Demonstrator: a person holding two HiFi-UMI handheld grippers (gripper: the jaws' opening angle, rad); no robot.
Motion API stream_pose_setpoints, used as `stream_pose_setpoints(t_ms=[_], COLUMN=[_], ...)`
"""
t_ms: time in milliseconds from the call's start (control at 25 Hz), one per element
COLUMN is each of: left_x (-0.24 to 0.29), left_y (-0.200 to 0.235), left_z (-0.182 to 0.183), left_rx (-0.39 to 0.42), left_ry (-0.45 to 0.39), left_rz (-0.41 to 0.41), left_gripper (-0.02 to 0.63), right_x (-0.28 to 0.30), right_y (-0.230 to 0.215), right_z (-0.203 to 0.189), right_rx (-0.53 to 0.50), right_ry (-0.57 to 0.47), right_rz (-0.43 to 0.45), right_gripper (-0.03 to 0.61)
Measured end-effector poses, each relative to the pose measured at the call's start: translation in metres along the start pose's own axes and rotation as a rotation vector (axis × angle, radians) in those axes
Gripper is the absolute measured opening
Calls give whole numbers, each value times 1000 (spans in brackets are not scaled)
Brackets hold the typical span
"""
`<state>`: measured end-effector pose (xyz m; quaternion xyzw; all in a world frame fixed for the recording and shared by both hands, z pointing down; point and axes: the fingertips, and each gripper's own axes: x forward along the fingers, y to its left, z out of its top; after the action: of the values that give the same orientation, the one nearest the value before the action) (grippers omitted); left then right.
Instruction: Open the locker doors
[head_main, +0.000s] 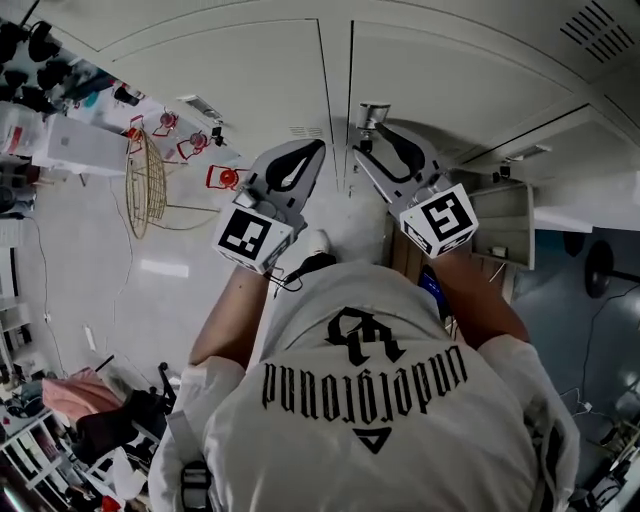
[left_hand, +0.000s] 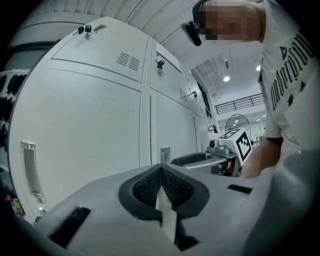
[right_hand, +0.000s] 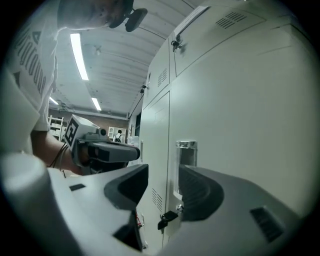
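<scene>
The pale grey locker doors (head_main: 240, 80) stand closed, with a seam between the two in front of me. My left gripper (head_main: 318, 148) is shut with nothing in it, its tips close to the seam; in the left gripper view (left_hand: 161, 169) a metal handle (left_hand: 165, 152) shows just beyond them. My right gripper (head_main: 373, 138) is open, and the right door's metal handle (head_main: 372, 114) sits at its tips. In the right gripper view (right_hand: 164, 182) that handle (right_hand: 186, 160) stands in the gap beyond the jaws, untouched. Below it a key (right_hand: 167, 218) sticks in the lock.
More closed lockers run above and to both sides, one with a long handle (left_hand: 28, 167). A wire frame (head_main: 147, 185) and red items (head_main: 225, 178) lie on the floor at left. An open grey box (head_main: 505, 220) and a fan (head_main: 600, 265) stand at right.
</scene>
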<state>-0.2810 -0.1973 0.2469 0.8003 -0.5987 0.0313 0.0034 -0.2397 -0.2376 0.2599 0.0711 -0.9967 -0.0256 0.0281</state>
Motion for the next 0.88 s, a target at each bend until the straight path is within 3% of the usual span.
stream_pose_setpoints(t_ms=[880], left_x=[22], left_y=[47], left_z=[-10], left_rx=[-47], left_ry=[-11], left_rz=[-220], left_gripper=[8], right_x=[45], right_y=[-25], right_z=[-2], right_rx=[4], right_ry=[12], right_rz=[-253], right_gripper=[186])
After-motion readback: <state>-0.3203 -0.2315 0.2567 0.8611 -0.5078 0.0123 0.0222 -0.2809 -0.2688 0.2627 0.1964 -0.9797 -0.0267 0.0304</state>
